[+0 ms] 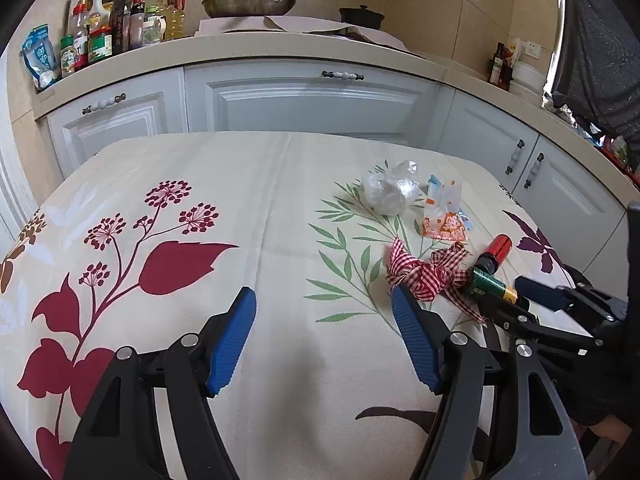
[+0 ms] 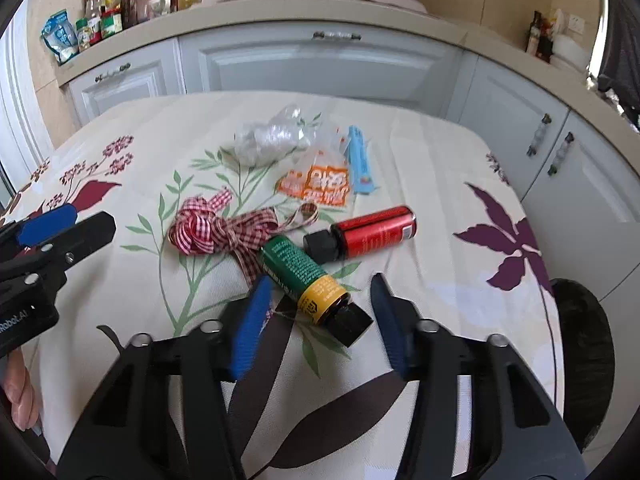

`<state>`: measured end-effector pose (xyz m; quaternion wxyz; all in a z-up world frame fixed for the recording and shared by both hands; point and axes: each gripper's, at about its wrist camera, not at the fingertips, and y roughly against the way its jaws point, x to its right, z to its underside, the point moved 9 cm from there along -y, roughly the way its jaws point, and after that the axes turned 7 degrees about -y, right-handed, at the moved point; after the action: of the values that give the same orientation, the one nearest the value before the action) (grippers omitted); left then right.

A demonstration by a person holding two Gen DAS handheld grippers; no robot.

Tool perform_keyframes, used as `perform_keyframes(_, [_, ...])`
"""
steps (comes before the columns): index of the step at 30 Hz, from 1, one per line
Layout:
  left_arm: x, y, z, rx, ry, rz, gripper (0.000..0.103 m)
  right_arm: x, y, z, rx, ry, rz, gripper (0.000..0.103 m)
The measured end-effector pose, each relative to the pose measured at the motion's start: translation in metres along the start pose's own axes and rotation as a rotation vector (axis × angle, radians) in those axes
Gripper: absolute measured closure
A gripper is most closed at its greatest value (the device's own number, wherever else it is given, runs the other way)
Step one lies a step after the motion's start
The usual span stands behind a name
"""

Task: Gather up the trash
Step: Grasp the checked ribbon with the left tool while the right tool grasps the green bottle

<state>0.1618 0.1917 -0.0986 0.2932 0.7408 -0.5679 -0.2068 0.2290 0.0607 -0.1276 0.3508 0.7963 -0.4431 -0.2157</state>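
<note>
Our left claw point(image 1: 324, 312) stood wide open over the flowered cloth of the surface point(image 1: 200, 184), nothing between its blue pads; its right pad tip lay just beside the red-and-white checked ribbon point(image 1: 424, 272).

Our right claw point(image 2: 320, 300) was partly open around the green and yellow canister point(image 2: 304, 276), which lay on its side with its black cap towards us. The canister sat between the pads, yet gaps showed on both sides, so the pads were not pressing on it.

The trash lay gathered on the right half of the surface. Farthest off sat a crumpled clear plastic wad point(image 2: 272, 136). Just beside it lay an orange printed wrapper point(image 2: 320, 184), with a light blue wrapper point(image 2: 360, 160) partly tucked under its far edge. Nearer lay the knotted ribbon, one tail running under the green canister. A red canister with a black cap point(image 2: 368, 232) lay on its side close beyond the green one, caps pointing roughly the same way.

Behind the surface ran white cabinets point(image 1: 312, 100), with bottles and jars point(image 1: 104, 28) and a pan point(image 1: 252, 0) on the worktop.
</note>
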Motion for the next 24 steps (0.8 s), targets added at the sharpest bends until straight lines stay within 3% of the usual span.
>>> perform_keyframes(4, [0.002,-0.002,0.001,-0.007,0.000,0.008,0.034,-0.001,-0.001,0.004,-0.013,0.025,0.002,0.077])
perform_keyframes(13, [0.019,-0.002,-0.003,-0.001,-0.025,0.038,0.034,0.009,0.012,0.016,-0.005,-0.006,0.004,0.078])
perform_keyframes(24, [0.064,-0.018,-0.013,-0.017,-0.153,0.102,0.034,0.048,0.025,0.031,0.003,-0.113,0.021,0.078])
